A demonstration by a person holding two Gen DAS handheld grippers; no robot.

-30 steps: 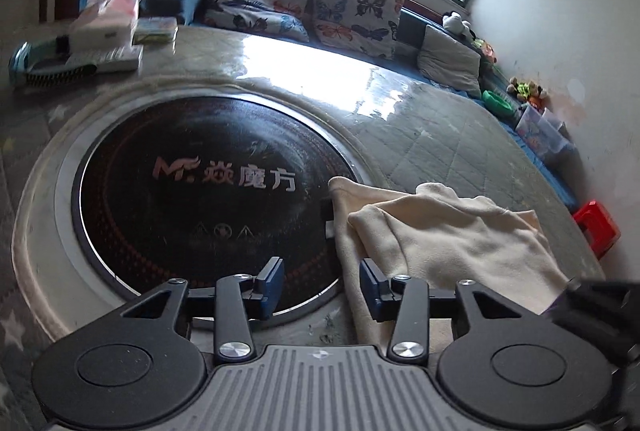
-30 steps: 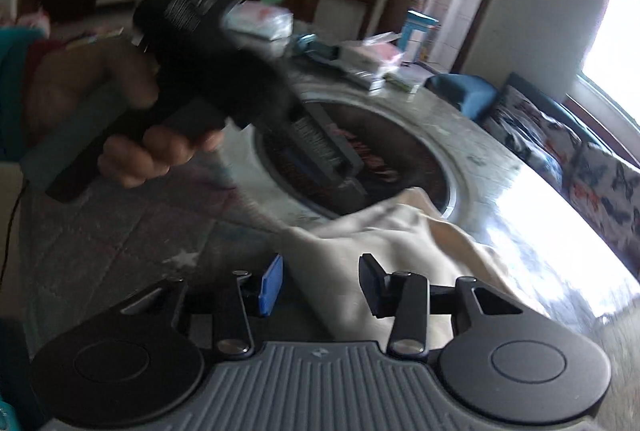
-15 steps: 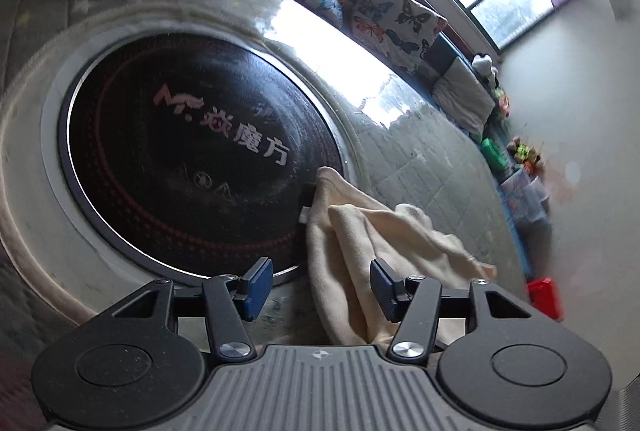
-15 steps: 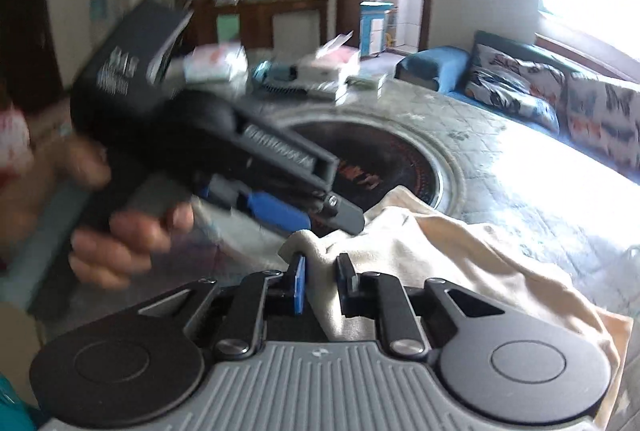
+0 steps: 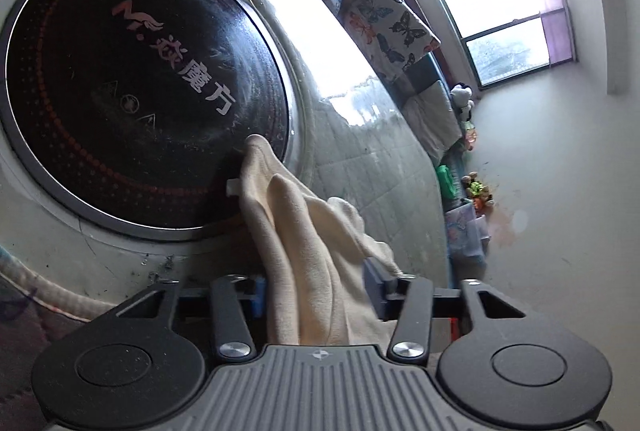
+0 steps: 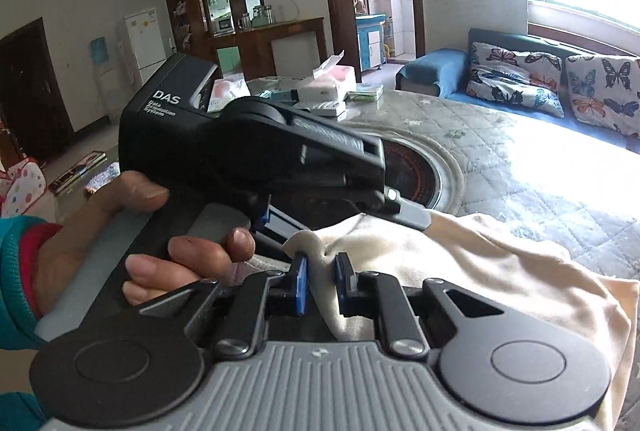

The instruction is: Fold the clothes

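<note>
A cream garment (image 5: 304,231) lies bunched on the quilted round table, one corner over the black hotplate (image 5: 132,71). In the left wrist view, my left gripper (image 5: 316,295) is open, and a fold of the cloth runs between its fingers. In the right wrist view, my right gripper (image 6: 322,283) is shut on a pinched corner of the same garment (image 6: 480,271). The left gripper's body (image 6: 256,151), held by a hand, sits just beyond it over the cloth.
The hotplate (image 6: 420,175) is set in the table's middle. Tissue packs and boxes (image 6: 332,87) lie at the far side. A sofa with butterfly cushions (image 6: 520,79) runs under the window. Toys and bins (image 5: 468,191) lie on the floor by the wall.
My left gripper has rolled and dropped over the cloth, which now runs between its fingers. My right gripper, open a second ago, has shut on the cloth corner and lifted it slightly.
</note>
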